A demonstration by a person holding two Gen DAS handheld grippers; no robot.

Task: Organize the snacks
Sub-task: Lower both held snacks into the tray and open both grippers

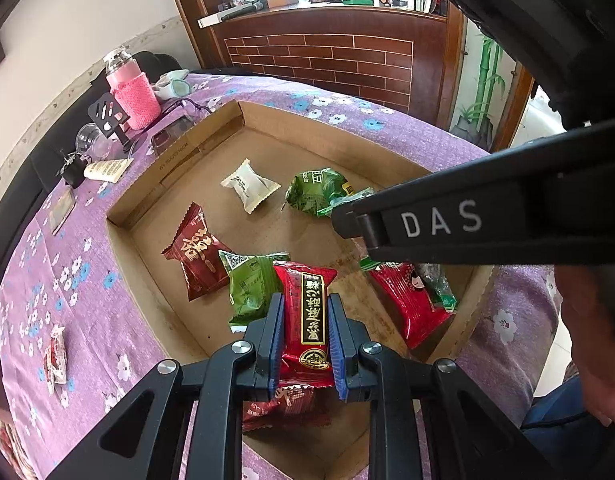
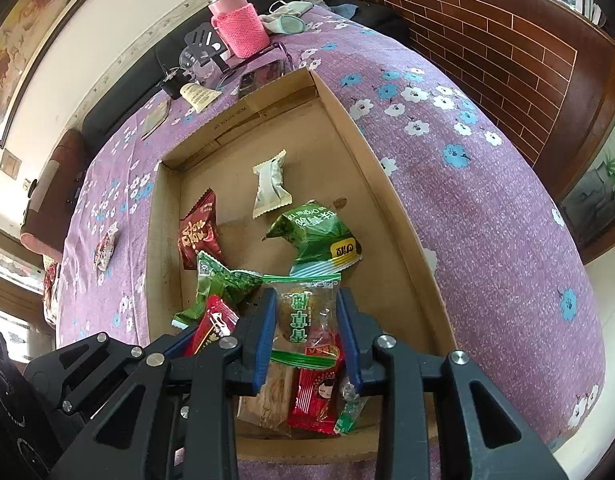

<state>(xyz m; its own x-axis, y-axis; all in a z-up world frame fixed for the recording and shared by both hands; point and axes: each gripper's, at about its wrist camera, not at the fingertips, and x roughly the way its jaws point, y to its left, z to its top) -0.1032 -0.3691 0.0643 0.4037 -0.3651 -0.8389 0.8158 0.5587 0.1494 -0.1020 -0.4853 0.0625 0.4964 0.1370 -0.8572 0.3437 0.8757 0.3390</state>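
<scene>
A shallow cardboard tray (image 1: 267,118) (image 2: 387,184) on the purple tablecloth holds several snack packets. My left gripper (image 1: 305,300) is shut on a bright red packet with a black label (image 1: 309,316), held above the tray's near end. My right gripper (image 2: 307,300) is shut on a clear packet with green print (image 2: 303,312), held above a red packet with a doll face (image 2: 317,392) (image 1: 407,300). Also in the tray are a white packet (image 1: 249,186) (image 2: 270,184), a green packet (image 1: 315,192) (image 2: 319,236), a dark red packet (image 1: 197,258) (image 2: 197,236) and a light green packet (image 1: 251,284) (image 2: 219,280).
A small red-and-white packet (image 1: 56,354) (image 2: 105,250) lies on the cloth left of the tray. A pink-sleeved bottle (image 1: 131,92) (image 2: 239,24), a glass, a phone stand, a tube and a cloth stand beyond the tray's far left corner. A brick-pattern counter (image 1: 327,60) stands behind the table.
</scene>
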